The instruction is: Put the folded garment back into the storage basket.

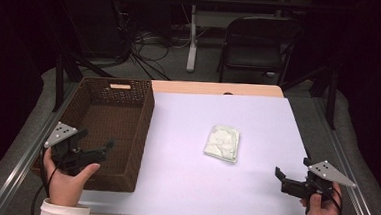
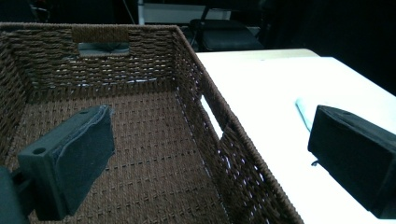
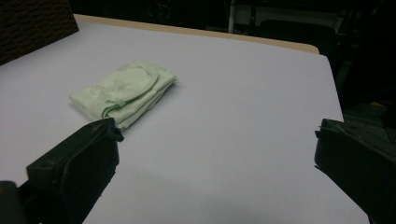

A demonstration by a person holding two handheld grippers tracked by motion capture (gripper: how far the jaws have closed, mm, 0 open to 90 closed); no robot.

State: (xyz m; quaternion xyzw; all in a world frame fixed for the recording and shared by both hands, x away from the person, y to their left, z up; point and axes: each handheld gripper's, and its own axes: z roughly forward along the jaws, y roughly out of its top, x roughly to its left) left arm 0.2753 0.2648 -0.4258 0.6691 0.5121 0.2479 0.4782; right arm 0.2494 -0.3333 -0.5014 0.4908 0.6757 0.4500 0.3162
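Observation:
A folded pale green cloth lies flat near the middle of the white table. A brown wicker basket stands along the table's left side, with nothing inside it. My left gripper hovers open over the basket's near part, with nothing between its jaws. In the left gripper view the gripper straddles the right wall of the basket, and a sliver of the cloth shows beyond. My right gripper is open at the near right of the table. In the right gripper view the gripper points toward the cloth.
The basket's corner shows at the far left in the right gripper view. Behind the table stand a black chair and a white table leg, with cables on the floor. Metal rails run along both table sides.

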